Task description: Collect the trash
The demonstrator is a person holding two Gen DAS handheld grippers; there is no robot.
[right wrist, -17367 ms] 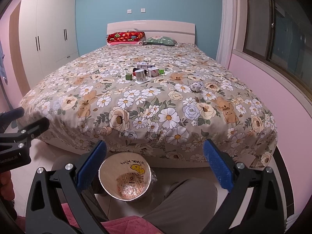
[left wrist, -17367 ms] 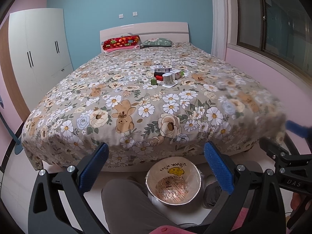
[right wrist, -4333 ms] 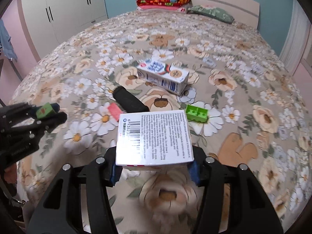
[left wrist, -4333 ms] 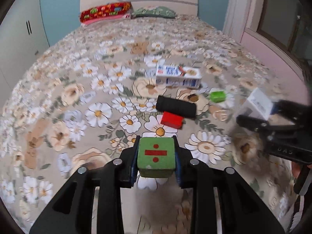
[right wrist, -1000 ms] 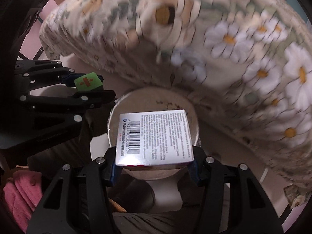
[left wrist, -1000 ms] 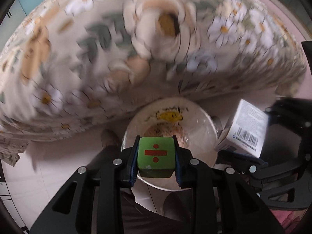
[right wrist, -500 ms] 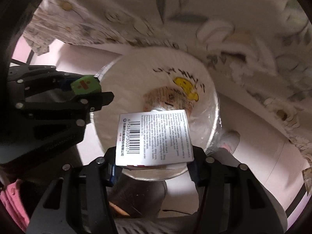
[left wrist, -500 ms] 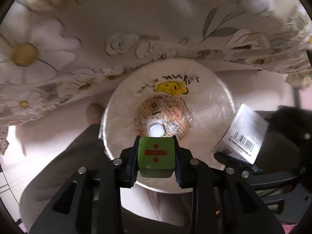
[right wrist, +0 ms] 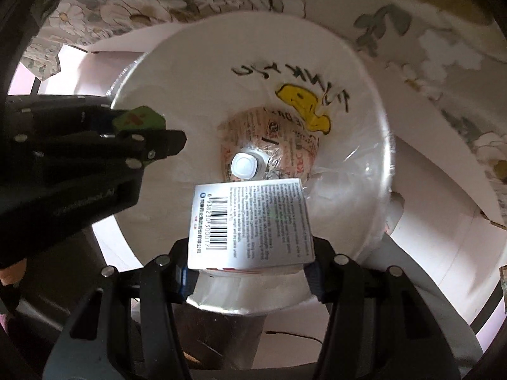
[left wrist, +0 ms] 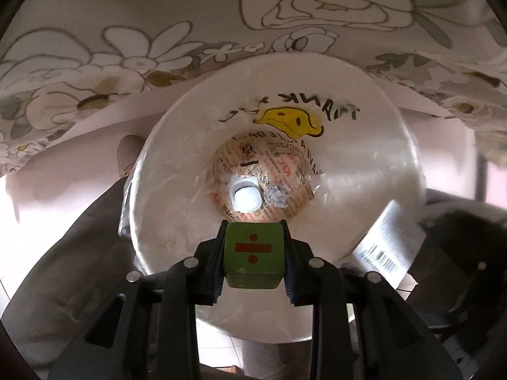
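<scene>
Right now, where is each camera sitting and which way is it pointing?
Left wrist: on the left gripper, facing down into the trash bin; its fingers clamp a green block, the person's leg at left.
Right wrist: on the right gripper, facing down over the bin's near rim; it holds a white box, the left gripper at left.
Shared: bin, bedspread, block, box, and a white cup at the bottom.

Ahead of the left gripper [left wrist: 253, 258], we cannot read the print on the bin's [left wrist: 364, 145] floor. To its right the white carton [left wrist: 385, 247] is blurred (barcode illegible), and the floral bedspread [left wrist: 126, 53] runs past the top edge.
</scene>
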